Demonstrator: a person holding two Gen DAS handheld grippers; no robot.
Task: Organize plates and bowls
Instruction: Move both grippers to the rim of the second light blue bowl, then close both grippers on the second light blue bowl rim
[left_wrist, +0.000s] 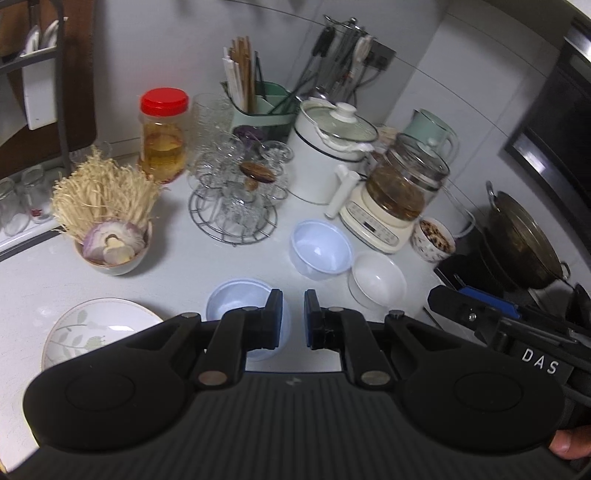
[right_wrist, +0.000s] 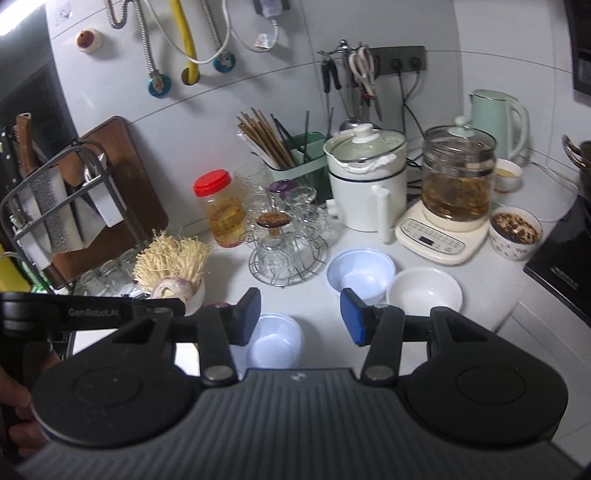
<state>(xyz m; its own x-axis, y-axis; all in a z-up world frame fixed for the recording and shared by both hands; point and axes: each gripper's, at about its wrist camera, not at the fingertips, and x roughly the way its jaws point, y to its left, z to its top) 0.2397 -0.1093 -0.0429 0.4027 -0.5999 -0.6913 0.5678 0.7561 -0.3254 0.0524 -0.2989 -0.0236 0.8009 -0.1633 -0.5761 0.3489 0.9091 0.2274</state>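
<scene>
Three empty bowls sit on the white counter. A pale blue plastic bowl (left_wrist: 236, 301) (right_wrist: 275, 341) is nearest, a second pale blue bowl (left_wrist: 320, 246) (right_wrist: 360, 275) stands farther back, and a white bowl (left_wrist: 376, 278) (right_wrist: 424, 291) is beside it on the right. A leaf-patterned plate (left_wrist: 88, 328) lies at the near left. My left gripper (left_wrist: 293, 319) hovers over the near bowl's right rim, jaws narrowly apart and empty. My right gripper (right_wrist: 299, 317) is open and empty above the near bowl.
A bowl of enoki mushrooms and onion (left_wrist: 107, 236) stands left. A wire rack of glasses (left_wrist: 236, 199), a red-lidded jar (left_wrist: 162, 136), a white pot (left_wrist: 328, 155), a glass kettle on its base (left_wrist: 399, 199), a patterned cup (left_wrist: 432, 238) and a wok (left_wrist: 524, 240) crowd the back and right.
</scene>
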